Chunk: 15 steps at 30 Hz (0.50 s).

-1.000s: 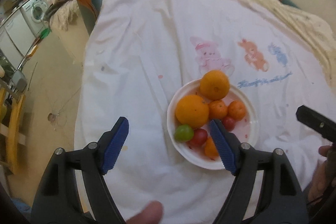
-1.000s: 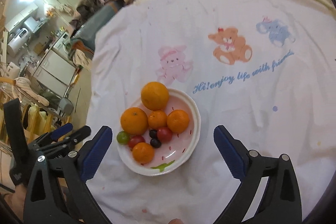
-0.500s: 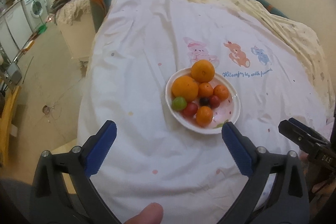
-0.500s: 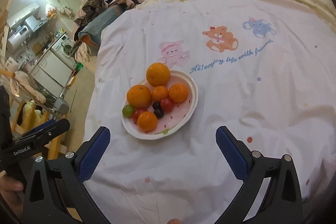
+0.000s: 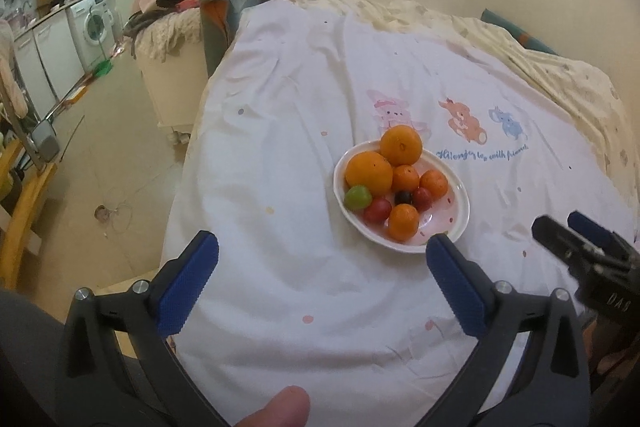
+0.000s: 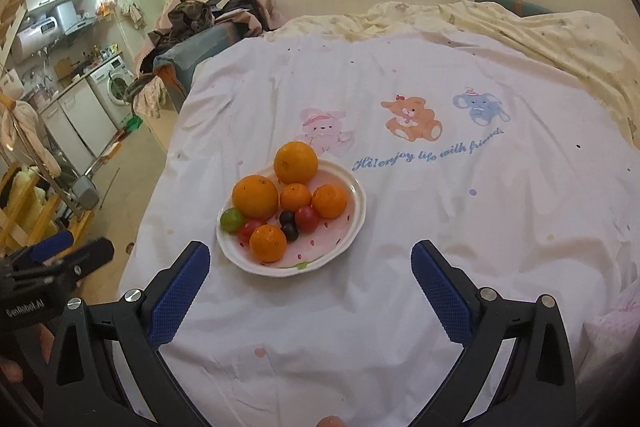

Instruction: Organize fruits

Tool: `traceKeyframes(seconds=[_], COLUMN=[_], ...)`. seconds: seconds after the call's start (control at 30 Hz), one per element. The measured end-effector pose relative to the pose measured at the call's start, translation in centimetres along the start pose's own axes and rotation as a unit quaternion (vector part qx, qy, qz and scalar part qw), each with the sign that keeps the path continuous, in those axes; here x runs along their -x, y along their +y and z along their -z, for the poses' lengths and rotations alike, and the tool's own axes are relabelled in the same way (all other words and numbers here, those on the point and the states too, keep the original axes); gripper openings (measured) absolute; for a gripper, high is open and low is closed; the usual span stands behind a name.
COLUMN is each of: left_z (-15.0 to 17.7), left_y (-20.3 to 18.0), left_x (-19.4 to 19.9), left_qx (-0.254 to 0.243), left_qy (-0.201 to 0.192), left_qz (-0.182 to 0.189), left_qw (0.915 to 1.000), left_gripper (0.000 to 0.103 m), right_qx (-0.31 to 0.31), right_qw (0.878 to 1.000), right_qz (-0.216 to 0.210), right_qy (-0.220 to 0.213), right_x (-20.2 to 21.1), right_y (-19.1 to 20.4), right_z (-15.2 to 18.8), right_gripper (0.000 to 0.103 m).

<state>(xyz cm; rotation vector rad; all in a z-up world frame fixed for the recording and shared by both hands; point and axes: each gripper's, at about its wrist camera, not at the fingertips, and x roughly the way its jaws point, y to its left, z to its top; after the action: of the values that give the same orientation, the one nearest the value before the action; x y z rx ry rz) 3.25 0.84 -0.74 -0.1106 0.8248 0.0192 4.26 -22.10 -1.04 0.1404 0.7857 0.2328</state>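
White cartoon-print bedsheet (image 6: 400, 75) bears fruit plate (image 6: 352, 227).

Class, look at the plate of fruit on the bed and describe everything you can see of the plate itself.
The plate is a shallow, round, glossy white dish, ceramic by its look, with a gently scalloped rim. Its pale pink inside carries small red flecks and a green mark near the front edge. It sits level on the white printed sheet, just in front of the pink bunny print. Oranges, tomatoes and grapes fill its left and back; the right front is bare. Neither tool touches it.
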Motion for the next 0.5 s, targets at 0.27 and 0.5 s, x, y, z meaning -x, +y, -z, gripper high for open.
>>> traceKeyframes(seconds=[0.27, 0.5], left_z=[0.2, 0.3], left_y=[-0.5, -0.2], left_x=[-0.3, -0.4], left_qx=[-0.009, 0.001], left_qy=[0.008, 0.01], left_qz=[0.0, -0.003], left_qw=[0.9999, 0.9999], left_gripper=[0.102, 0.102], right_qx=[0.01, 0.031], right_qw=[1.0, 0.999], right_qz=[0.01, 0.016], right_qy=[0.005, 0.004], right_x=[-0.8, -0.8], right_y=[0.4, 1.2], right_z=[0.0, 0.2], right_gripper=[0.103, 0.103])
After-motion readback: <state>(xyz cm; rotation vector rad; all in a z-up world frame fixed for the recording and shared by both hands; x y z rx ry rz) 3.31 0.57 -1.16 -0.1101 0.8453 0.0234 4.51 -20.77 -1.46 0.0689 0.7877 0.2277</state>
